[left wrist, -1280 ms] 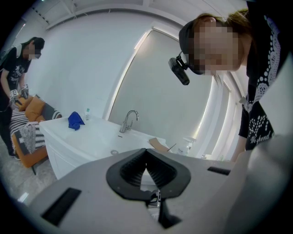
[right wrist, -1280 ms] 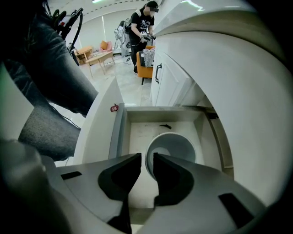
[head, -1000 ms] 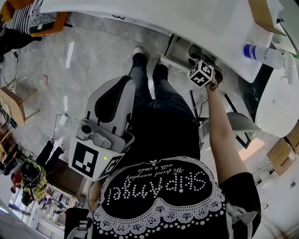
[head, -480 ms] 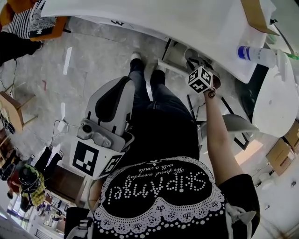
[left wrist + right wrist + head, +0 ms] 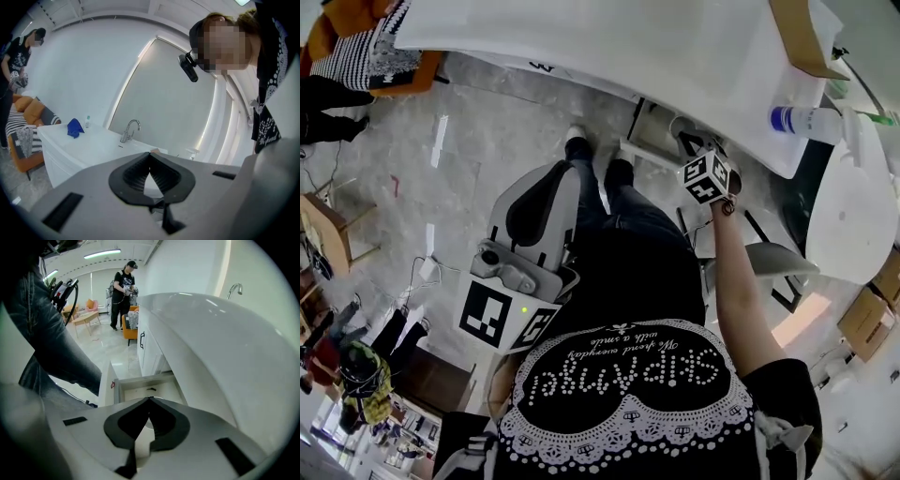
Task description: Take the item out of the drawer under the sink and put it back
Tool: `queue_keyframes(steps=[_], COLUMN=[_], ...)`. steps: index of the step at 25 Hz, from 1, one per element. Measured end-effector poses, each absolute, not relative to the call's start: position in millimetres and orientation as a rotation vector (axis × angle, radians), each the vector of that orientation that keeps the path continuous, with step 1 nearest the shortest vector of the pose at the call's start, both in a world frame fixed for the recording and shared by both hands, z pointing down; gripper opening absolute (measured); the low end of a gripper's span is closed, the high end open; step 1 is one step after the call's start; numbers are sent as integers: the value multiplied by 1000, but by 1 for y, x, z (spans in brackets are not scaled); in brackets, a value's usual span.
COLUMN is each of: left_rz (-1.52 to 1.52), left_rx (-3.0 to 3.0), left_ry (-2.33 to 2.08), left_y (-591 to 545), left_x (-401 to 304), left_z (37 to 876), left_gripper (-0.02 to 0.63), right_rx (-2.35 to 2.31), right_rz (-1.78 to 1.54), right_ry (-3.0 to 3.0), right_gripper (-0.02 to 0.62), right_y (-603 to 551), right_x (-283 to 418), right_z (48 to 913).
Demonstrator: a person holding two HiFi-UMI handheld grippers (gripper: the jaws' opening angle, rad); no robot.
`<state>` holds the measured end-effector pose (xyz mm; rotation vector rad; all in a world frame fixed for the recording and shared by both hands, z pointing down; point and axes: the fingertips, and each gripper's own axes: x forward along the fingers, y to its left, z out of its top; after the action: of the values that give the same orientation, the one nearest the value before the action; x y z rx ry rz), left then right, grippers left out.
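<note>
In the head view, the right tool (image 5: 703, 150) hangs over the open white drawer (image 5: 652, 122) under the long white desk (image 5: 628, 47). The left tool (image 5: 553, 187) is held by the person's hip.

In the left gripper view, its jaws are clenched on nothing.

In the right gripper view, those jaws have just been closing and pinch only air. A small dark thing (image 5: 150, 389), maybe the item, lies on the drawer floor. That fits just before a pick or just after a put-back.
</note>
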<state>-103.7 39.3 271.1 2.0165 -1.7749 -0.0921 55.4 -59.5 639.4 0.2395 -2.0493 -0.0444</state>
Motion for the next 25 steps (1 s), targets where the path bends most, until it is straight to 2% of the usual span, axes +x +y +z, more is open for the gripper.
queue_keyframes(steps=[15,25], left_rz=[-153,-157], left_rx=[2043,2088], left_ry=[-1773,-1749], left_y=[29,25], left_x=[-100,-96], left_z=[264,261], left_gripper=[5,5], right_rx=[354,513], right_rz=[4,-29], right_ry=[-2234,-2423], right_gripper=[18,18], right_y=[-37,-39], right_x=[54,48], right_z=[563,477])
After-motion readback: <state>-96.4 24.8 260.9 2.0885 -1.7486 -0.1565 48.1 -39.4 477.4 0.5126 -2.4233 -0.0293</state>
